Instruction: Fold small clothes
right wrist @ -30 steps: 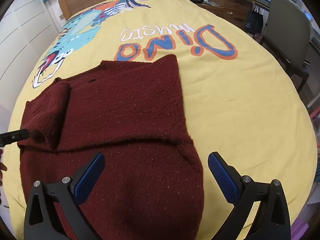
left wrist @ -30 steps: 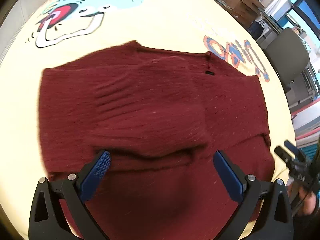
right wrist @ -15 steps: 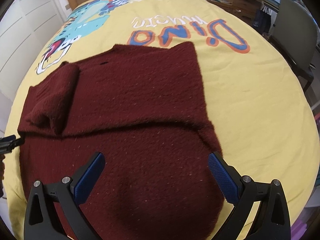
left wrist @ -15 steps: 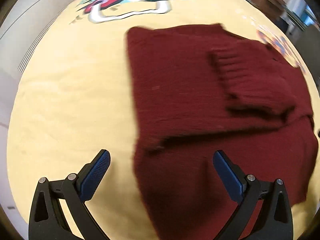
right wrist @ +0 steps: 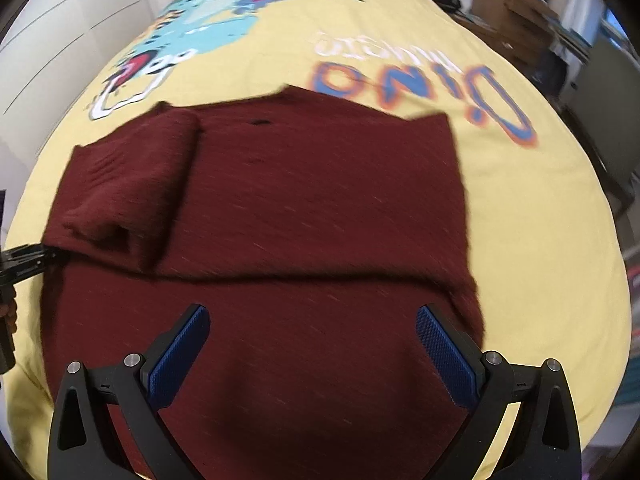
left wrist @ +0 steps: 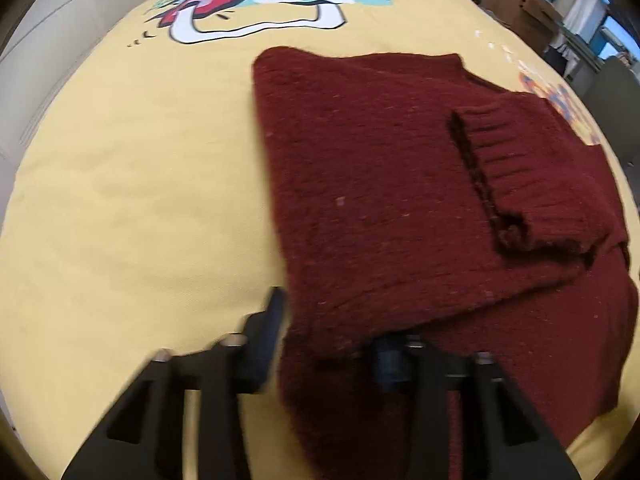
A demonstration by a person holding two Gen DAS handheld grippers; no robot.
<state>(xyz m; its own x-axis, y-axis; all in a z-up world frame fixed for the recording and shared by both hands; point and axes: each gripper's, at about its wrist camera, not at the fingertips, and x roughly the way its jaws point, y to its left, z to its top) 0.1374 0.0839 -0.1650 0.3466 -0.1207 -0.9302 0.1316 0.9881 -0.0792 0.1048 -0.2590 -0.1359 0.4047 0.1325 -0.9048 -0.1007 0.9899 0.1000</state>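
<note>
Dark red knit sweater point(left wrist: 380, 184) lay flat on the yellow printed bedspread point(left wrist: 132, 184), one ribbed sleeve point(left wrist: 516, 176) folded across the body. Left gripper point(left wrist: 328, 336) had just been closing; jaws clamped on the sweater's near edge. Right gripper point(right wrist: 312, 344) was spread wide over the hem, gripping nothing.

The sweater point(right wrist: 320, 208) lies flat on the bed cover point(right wrist: 540, 240), near the bed's near edge, its left sleeve point(right wrist: 128, 196) folded in over the body. The printed lettering point(right wrist: 420, 84) lies just behind it, towards the right edge; the cartoon figure point(right wrist: 192, 36) further back, left
</note>
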